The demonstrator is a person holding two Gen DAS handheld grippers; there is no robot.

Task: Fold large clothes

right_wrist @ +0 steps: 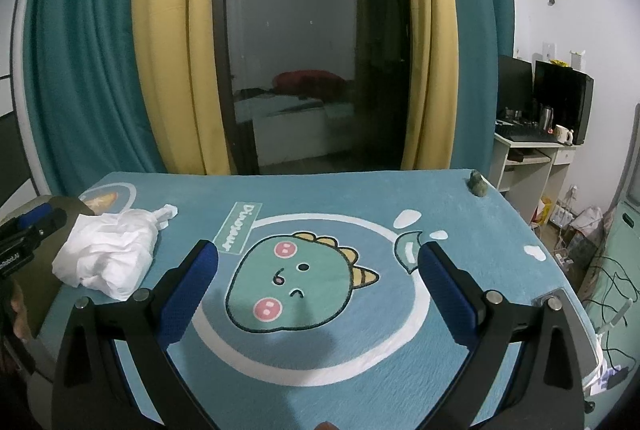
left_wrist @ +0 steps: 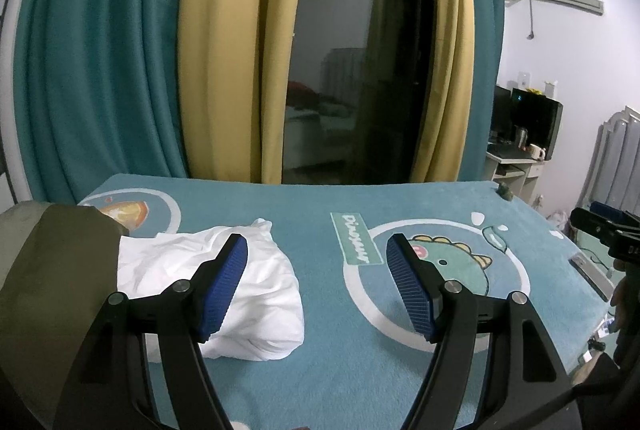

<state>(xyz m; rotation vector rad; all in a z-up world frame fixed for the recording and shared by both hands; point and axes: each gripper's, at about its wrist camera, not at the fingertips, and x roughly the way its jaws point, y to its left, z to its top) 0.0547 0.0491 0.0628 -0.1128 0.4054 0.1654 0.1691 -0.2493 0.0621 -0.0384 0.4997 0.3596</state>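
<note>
Both pairs of blue-padded fingers are spread wide and hold nothing: the left gripper (left_wrist: 316,286) hangs over the blue dinosaur mat (left_wrist: 320,197), the right gripper (right_wrist: 318,294) above the dinosaur's face. The white garment (left_wrist: 224,286) lies bunched at the mat's left side, against an olive-green cloth (left_wrist: 44,270). It looks unfolded, so I'd judge it needs gripping and spreading flat; or it is simply set aside.

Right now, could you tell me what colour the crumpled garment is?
White garment; left wrist view shows it best.
</note>
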